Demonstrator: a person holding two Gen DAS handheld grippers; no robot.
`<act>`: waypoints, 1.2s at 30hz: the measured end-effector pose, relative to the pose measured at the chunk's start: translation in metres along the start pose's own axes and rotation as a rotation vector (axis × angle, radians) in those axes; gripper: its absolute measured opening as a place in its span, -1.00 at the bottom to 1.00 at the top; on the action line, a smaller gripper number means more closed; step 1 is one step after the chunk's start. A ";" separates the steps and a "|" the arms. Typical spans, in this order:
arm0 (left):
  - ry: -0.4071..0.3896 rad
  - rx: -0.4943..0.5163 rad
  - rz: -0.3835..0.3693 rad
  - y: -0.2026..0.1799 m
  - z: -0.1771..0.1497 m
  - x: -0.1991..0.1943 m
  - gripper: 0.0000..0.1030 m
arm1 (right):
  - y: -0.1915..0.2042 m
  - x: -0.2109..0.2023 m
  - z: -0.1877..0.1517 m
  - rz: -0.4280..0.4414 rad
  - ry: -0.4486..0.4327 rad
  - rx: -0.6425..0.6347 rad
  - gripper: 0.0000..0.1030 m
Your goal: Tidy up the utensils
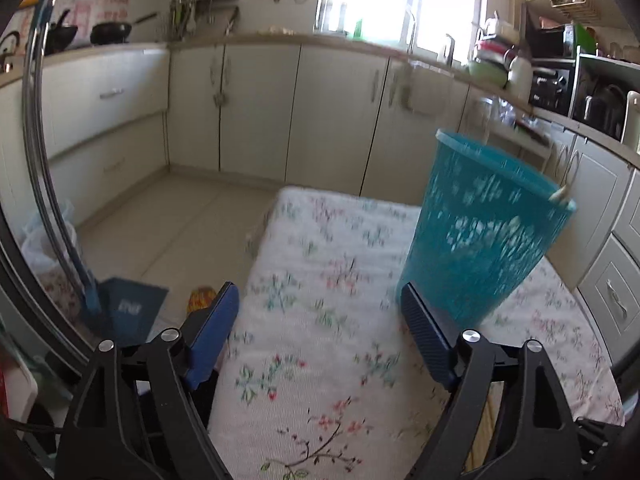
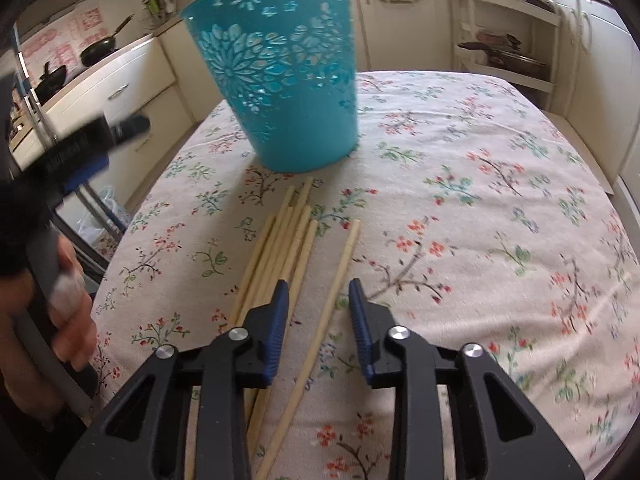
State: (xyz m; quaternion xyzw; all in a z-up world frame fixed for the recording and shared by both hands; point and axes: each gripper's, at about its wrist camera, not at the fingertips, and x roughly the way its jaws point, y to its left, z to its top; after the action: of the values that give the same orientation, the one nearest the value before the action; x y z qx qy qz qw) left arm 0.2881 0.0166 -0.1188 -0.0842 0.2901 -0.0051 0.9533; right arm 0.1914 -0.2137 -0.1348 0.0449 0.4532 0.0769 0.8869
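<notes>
A teal cut-out basket (image 2: 288,80) stands upright on the flowered tablecloth (image 2: 480,200). In front of it lies a bundle of several pale wooden chopsticks (image 2: 280,240). One single chopstick (image 2: 345,256) lies apart to their right and runs between the fingers of my right gripper (image 2: 318,286), whose jaws stand apart and do not press it. In the left wrist view the basket (image 1: 480,220) is to the right, with a pale tip (image 1: 562,194) showing at its rim. My left gripper (image 1: 318,289) is wide open and holds nothing, over the table's left part.
Cream kitchen cabinets (image 1: 260,108) line the far walls. The tiled floor (image 1: 180,232) and a blue item (image 1: 136,312) lie beyond the table's left edge. A shelf rack (image 2: 508,60) stands behind the table. A hand (image 2: 72,320) holds the blurred left gripper at the table's left.
</notes>
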 end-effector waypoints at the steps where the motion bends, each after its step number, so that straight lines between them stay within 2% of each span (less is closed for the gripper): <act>1: 0.015 -0.002 -0.001 0.002 -0.004 0.004 0.59 | 0.003 -0.001 -0.001 -0.017 -0.001 -0.016 -0.44; 3: 0.069 -0.007 -0.017 0.005 -0.009 0.013 0.66 | 0.006 0.000 0.000 -0.042 0.001 -0.036 -0.44; 5: 0.088 -0.010 -0.032 0.007 -0.011 0.016 0.75 | 0.007 0.000 0.001 -0.052 0.007 -0.049 -0.45; 8: 0.102 -0.012 -0.054 0.008 -0.016 0.017 0.85 | -0.003 0.001 0.005 -0.005 0.038 0.011 -0.46; 10: 0.128 -0.008 -0.054 0.007 -0.017 0.022 0.85 | -0.008 0.001 0.007 -0.003 0.044 0.035 -0.59; 11: 0.137 -0.005 -0.050 0.006 -0.018 0.024 0.85 | -0.006 0.002 0.007 -0.020 0.044 0.025 -0.65; 16: 0.161 0.042 -0.022 -0.006 -0.015 0.028 0.85 | 0.017 0.011 0.012 -0.140 0.032 -0.106 -0.66; 18: 0.158 0.058 -0.015 -0.009 -0.015 0.027 0.85 | 0.022 0.012 0.012 -0.134 0.041 -0.149 -0.84; 22: 0.168 0.067 0.004 -0.011 -0.015 0.027 0.85 | 0.024 0.007 0.007 -0.081 0.096 -0.240 -0.84; 23: 0.171 0.072 0.012 -0.012 -0.015 0.028 0.85 | 0.023 0.006 0.007 -0.088 0.105 -0.249 -0.79; 24: 0.173 0.079 0.020 -0.013 -0.015 0.028 0.85 | 0.021 0.005 0.007 -0.103 0.108 -0.250 -0.60; 27: 0.184 0.116 0.041 -0.019 -0.016 0.030 0.85 | 0.016 0.007 0.008 -0.107 0.096 -0.216 -0.61; 29: 0.192 0.131 0.050 -0.022 -0.016 0.031 0.85 | 0.018 0.006 0.006 -0.089 0.089 -0.219 -0.81; 31: 0.195 0.130 0.057 -0.021 -0.016 0.032 0.85 | 0.017 0.006 0.006 -0.072 0.085 -0.191 -0.87; 34: 0.203 0.122 0.062 -0.019 -0.015 0.033 0.85 | 0.003 0.000 0.006 -0.006 0.084 -0.083 -0.89; 36: 0.207 0.123 0.064 -0.019 -0.015 0.034 0.85 | -0.011 -0.012 0.007 0.072 0.061 0.009 -0.89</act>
State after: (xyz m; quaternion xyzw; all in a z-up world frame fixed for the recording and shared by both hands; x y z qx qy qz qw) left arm 0.3088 -0.0068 -0.1465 -0.0151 0.3889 -0.0011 0.9212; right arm 0.1914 -0.2265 -0.1231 0.0628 0.4784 0.1083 0.8691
